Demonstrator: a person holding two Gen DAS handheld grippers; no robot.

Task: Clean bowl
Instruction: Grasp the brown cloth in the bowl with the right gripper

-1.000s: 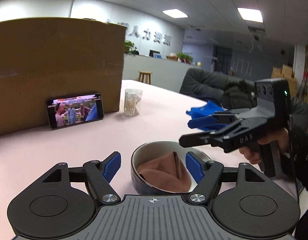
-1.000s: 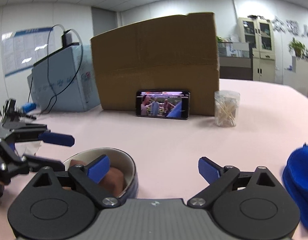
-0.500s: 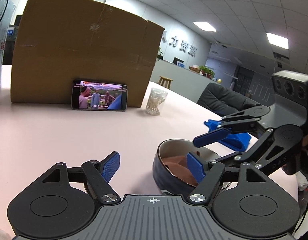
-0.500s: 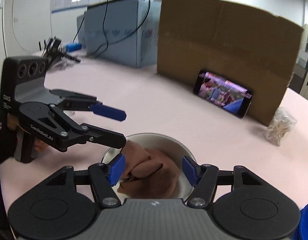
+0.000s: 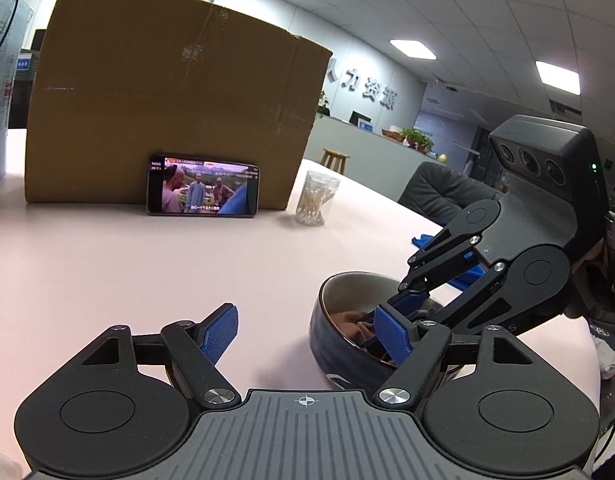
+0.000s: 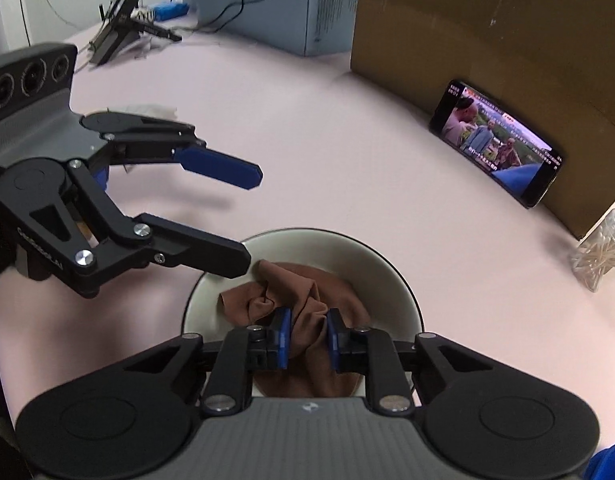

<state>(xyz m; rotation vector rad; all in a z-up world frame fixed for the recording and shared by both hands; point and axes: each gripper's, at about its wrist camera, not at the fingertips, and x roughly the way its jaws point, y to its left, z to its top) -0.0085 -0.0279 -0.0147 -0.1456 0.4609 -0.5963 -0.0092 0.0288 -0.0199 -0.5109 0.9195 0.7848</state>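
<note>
A bowl [image 6: 391, 268], dark blue outside [image 5: 343, 356] and white inside, stands on the pink table. A crumpled brown cloth [image 6: 299, 288] lies in it. My right gripper [image 6: 307, 336] points down into the bowl, its jaws closing, and its blue pads pinch a fold of the cloth; in the left wrist view the right gripper [image 5: 403, 308] dips over the far rim. My left gripper [image 5: 307, 334] is level beside the bowl, jaws opening. Its right finger overlaps the near rim and its left finger stands over bare table. Seen from the right wrist, the left gripper [image 6: 243, 216] holds nothing.
A big cardboard box [image 5: 167, 100] stands behind, with a phone [image 5: 203, 191] leaning on it and playing video. A clear jar of sticks [image 5: 317, 200] is beside it. A blue cloth [image 6: 611, 460] lies right of the bowl. A pale blue box with cables [image 6: 287, 0] stands far left.
My right gripper swung over the bowl, tipped downward and closed its wide jaws onto the brown cloth. The left gripper stayed beside the bowl, rolling slightly.
</note>
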